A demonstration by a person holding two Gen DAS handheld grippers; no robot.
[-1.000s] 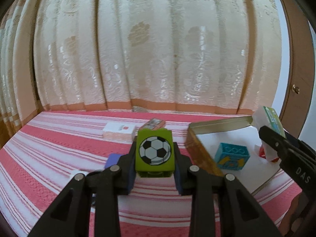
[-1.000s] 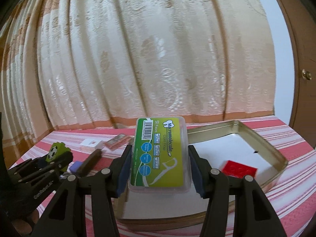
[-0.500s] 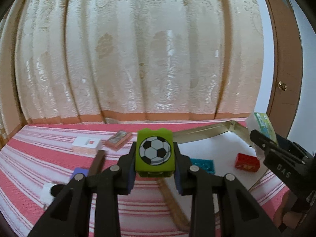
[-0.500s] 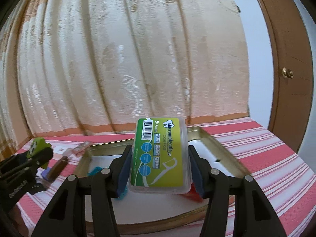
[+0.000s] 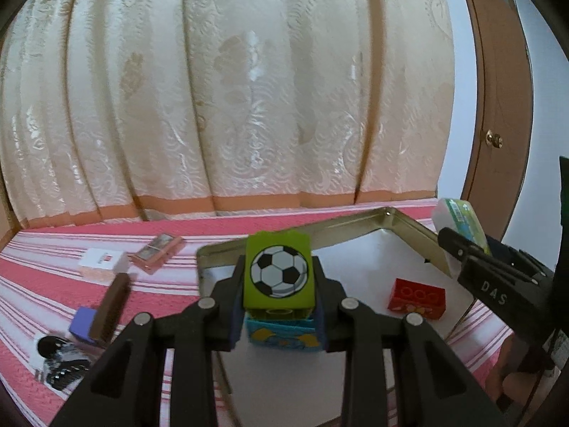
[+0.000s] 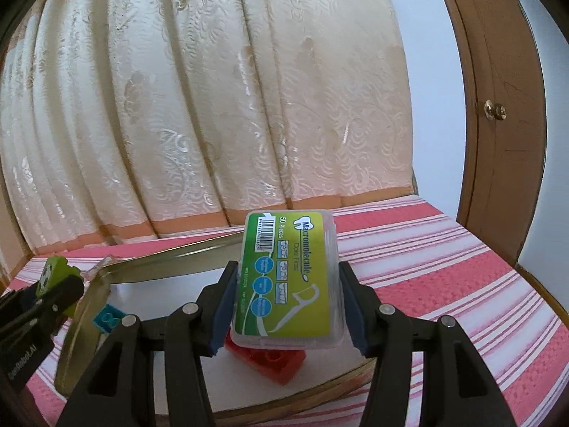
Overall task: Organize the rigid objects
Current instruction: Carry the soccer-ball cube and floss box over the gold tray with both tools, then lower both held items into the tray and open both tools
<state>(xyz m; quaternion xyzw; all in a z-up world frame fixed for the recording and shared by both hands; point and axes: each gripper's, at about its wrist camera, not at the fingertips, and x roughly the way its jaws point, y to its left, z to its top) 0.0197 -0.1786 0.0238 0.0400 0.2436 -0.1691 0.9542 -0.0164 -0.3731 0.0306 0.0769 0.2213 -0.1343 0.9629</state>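
Two wrist-camera views look across a bed-like surface covered in a pink and white striped cloth [image 5: 270, 227], with cream patterned curtains [image 5: 249, 89] filling the upper part of each frame.

In the left wrist view, the left gripper [image 5: 278, 300] sits at lower centre, clamped on a green toy block with a football picture [image 5: 278, 272]. Directly beneath it in the frame is a teal toy block [image 5: 281, 332], lying inside a shallow metal tray [image 5: 409, 224] with a white floor. A red toy block [image 5: 416, 299] lies in the tray at right of centre. At the right edge, the right gripper [image 5: 462, 249] carries its own load.

In the right wrist view, the right gripper [image 6: 284, 295] at lower centre holds a clear box of dental floss picks with a green label [image 6: 288, 277], jaws set to the box's width. The box hangs over the tray, hiding part of the red block below it.

Outside the tray, at left of the left wrist view, lie a small white box [image 5: 103, 265], a pink case [image 5: 156, 252], a brown bar [image 5: 110, 306] and a blue piece [image 5: 81, 323].

Both items appear ready for placing. To do it well, each should probably go down onto bare tray floor, clear of the blocks already there, flat before the jaws let go, so nothing tips or stacks.
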